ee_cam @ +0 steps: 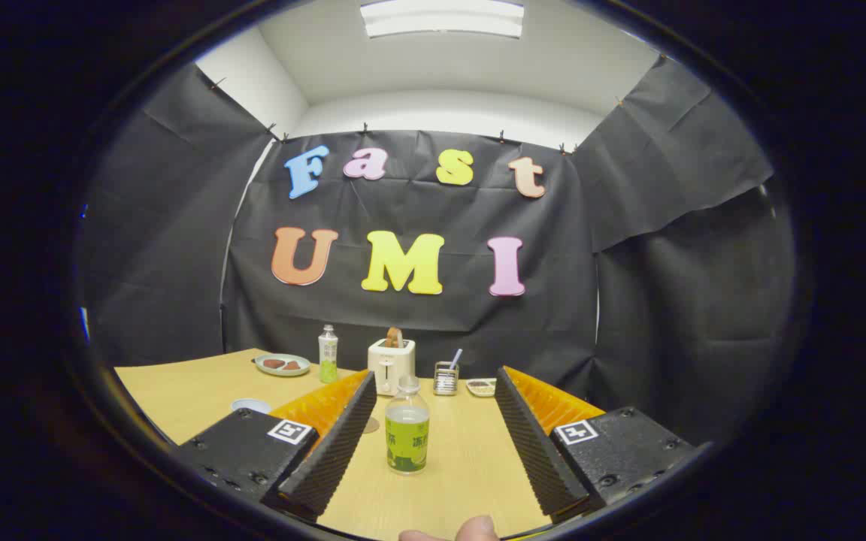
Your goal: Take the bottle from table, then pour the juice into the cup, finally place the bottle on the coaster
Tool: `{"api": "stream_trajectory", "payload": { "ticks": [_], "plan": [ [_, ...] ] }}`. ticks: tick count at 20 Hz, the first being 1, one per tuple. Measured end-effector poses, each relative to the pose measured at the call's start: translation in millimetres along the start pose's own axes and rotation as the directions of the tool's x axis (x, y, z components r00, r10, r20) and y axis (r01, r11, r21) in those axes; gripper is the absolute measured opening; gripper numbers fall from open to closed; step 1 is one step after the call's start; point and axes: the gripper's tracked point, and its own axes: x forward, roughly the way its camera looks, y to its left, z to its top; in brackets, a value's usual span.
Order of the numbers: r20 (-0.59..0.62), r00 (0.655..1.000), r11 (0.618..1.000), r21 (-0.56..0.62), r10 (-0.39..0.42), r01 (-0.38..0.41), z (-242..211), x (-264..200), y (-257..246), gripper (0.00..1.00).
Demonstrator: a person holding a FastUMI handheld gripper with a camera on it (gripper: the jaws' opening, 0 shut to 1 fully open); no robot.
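Plastic bottle [407,428] upright btwn open gripper [430,421] fingers.

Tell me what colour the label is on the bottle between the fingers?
Green, seen in the gripper view: the bottle stands between the open gripper's fingers, untouched.

The wooden table [192,394] carries a bottle [407,436] between the open claw [433,443] fingers; at 12 o'clock behind it a toaster [392,364], at 11 o'clock a plate [283,364].
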Motion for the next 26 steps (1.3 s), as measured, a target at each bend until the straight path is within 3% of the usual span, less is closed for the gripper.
{"api": "stream_trajectory", "payload": {
  "ticks": [18,26],
  "plan": [
    [-0.043,0.999,1.000,0.004,0.020,-0.019,-9.7,7.8,11.2,1.00],
    [-0.091,0.992,0.996,0.043,0.083,-0.080,-32.5,19.3,23.7,1.00]
  ]
}}
